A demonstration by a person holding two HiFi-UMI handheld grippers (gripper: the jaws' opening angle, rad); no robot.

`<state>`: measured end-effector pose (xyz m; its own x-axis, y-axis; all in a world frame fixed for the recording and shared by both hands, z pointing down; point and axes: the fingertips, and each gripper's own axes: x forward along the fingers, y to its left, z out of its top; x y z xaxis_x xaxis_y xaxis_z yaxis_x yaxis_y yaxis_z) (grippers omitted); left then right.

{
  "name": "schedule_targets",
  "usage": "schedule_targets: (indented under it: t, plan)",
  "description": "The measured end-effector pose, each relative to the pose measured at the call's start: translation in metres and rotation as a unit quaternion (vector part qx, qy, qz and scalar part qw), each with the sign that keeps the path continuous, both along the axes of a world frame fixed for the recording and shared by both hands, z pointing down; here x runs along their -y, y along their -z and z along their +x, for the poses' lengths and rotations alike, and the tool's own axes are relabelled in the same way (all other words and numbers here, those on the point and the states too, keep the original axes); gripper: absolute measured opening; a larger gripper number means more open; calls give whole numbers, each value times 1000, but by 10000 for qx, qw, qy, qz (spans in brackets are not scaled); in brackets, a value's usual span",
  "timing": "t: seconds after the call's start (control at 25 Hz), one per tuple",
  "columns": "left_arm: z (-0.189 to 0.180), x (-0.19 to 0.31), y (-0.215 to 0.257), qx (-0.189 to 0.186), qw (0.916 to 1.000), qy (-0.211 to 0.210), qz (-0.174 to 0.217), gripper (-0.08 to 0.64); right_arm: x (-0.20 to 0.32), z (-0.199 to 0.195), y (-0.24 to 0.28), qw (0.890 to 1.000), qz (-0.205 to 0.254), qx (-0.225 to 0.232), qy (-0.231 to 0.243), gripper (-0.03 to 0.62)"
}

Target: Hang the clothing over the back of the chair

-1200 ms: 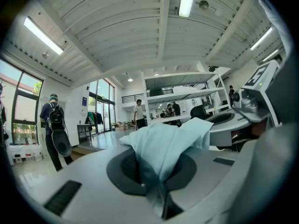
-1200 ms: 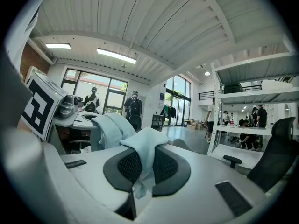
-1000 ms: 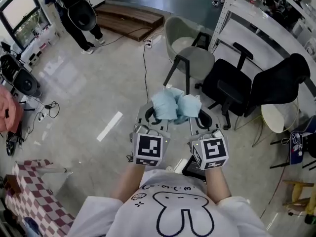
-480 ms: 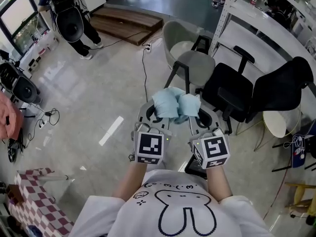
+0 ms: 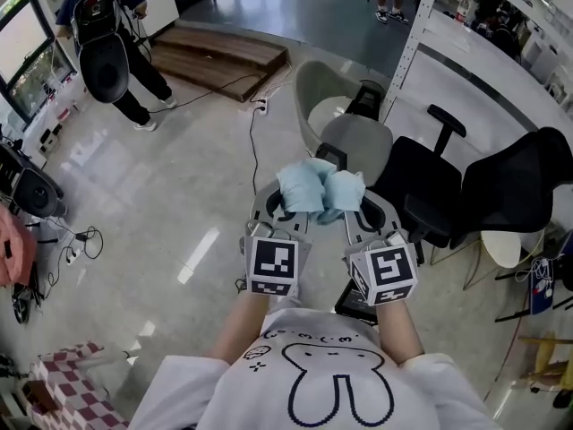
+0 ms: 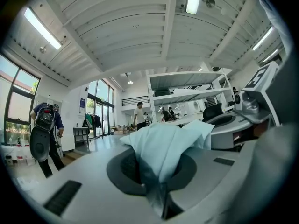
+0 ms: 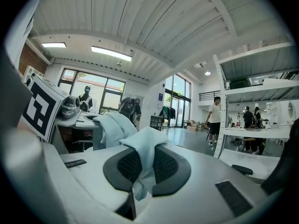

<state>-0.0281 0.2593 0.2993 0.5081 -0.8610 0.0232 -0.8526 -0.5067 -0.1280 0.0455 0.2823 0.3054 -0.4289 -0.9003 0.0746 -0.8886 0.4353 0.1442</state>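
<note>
- The left tool [image 5: 279,209] and right tool [image 5: 351,211] were each closed tight on the bunched pale-blue cloth garment [image 5: 318,189].
- Both grips probably needed to hold firm until the garment cleared the back of the grey black-legged chair [image 5: 356,134].

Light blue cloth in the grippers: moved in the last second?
Yes. The light blue cloth has moved forward, towards the grey round-seated chair; the gap between them has shrunk.

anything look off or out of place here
Nothing damaged or spilled. The light blue clothing is scrunched into two wads, one pinched in the left gripper, one in the right gripper, not spread out. A black cable trails loose across the floor.
</note>
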Motion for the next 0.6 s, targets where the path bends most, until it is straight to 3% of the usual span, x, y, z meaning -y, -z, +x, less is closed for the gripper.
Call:
schedule_targets:
  t: [0.24,0.6]
  plan:
    - [-19,63,-8,0,9997,-197,-175,43,66,-14,1,9996,-21,19,-265,31]
    - [-39,136,-29,-82,9986,-123,-498,43,127,-25,-16,9994,-213,-14,-276,31]
